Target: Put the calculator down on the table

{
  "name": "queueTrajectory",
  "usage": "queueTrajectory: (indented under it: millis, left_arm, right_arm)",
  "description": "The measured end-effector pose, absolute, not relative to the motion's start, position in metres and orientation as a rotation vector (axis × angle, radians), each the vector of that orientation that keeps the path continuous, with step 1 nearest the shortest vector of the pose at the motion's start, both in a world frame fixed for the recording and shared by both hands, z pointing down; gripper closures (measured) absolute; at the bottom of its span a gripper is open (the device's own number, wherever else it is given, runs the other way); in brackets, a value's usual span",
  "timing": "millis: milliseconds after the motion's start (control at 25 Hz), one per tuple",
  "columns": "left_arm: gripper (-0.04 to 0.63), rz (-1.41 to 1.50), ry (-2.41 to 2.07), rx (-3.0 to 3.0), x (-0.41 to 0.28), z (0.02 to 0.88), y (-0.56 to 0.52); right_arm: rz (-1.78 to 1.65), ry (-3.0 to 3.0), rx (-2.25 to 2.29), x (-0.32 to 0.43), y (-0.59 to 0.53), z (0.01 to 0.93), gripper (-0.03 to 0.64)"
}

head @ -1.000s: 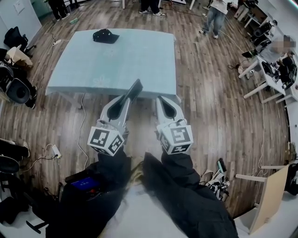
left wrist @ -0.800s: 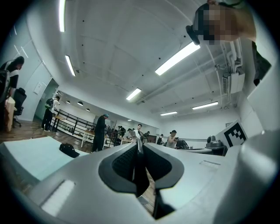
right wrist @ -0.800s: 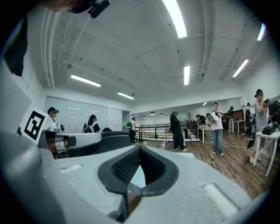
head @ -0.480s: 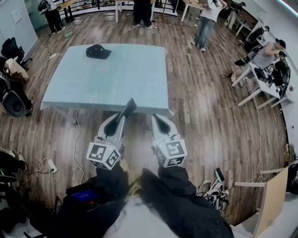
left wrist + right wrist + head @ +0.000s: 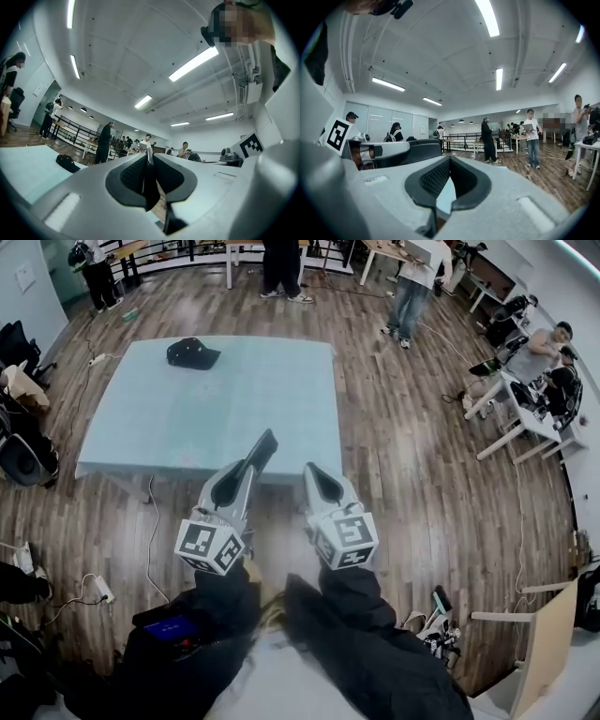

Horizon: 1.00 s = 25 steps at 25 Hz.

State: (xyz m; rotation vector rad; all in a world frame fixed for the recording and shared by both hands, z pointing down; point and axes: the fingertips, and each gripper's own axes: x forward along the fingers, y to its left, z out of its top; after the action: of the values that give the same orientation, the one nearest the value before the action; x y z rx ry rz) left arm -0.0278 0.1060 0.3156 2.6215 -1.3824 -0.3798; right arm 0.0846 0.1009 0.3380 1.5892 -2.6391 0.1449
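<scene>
Left gripper point(image 5: 242, 474) jaws grasped the calculator point(image 5: 259, 450) above the table point(image 5: 234, 390)'s near edge; right gripper point(image 5: 315, 471) jaws were clenched empty. A cap point(image 5: 192, 352) sat by the far-left corner.

Dark wood-plank floor point(image 5: 412, 456) runs through a big open room — a pale blue table point(image 5: 216, 409) in the middle, white desks point(image 5: 525, 418) along the right side, a black railing point(image 5: 464, 138) at the far end — under a white ceiling point(image 5: 440, 51) with long strip lights point(image 5: 490, 16).
</scene>
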Motion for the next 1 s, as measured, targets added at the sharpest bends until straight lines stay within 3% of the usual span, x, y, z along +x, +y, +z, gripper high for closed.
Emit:
queueTrajectory:
  millis: [1000]
  left_arm:
    - [0.549,-0.322,-1.282,2.606,-0.095,0.316,-0.138]
  right_arm:
    - [0.235,-2.596,1.579,0.007,-0.144,0.338,0.617]
